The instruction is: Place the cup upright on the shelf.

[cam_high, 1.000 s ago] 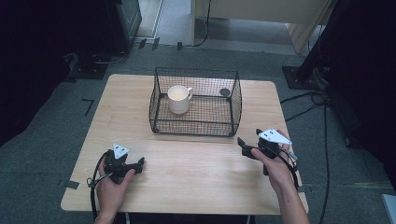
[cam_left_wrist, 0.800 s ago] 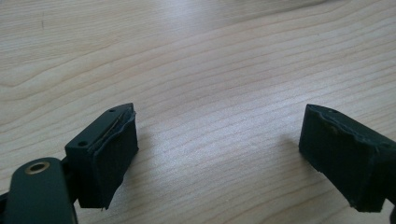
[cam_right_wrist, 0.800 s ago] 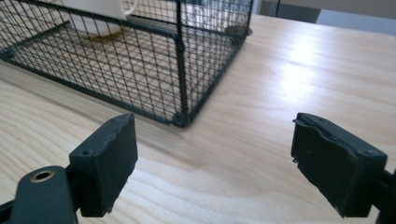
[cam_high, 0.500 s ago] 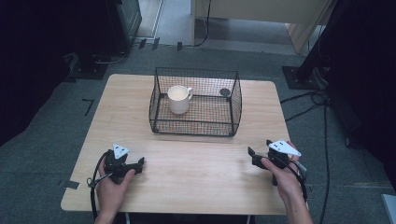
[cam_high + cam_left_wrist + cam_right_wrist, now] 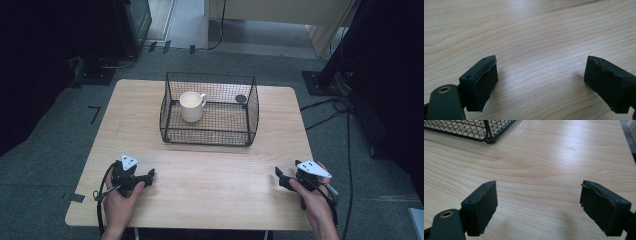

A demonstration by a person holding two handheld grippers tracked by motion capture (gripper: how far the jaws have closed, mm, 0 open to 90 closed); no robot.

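Where mesh encloses: basket (image 5: 210,134), mug (image 5: 190,106).

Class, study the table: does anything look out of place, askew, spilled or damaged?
Little stands out. The white mug stands upright inside the black wire basket, which sits square on the table; nothing is spilled. The one blemish: the left gripper's pads look frayed at the edges.
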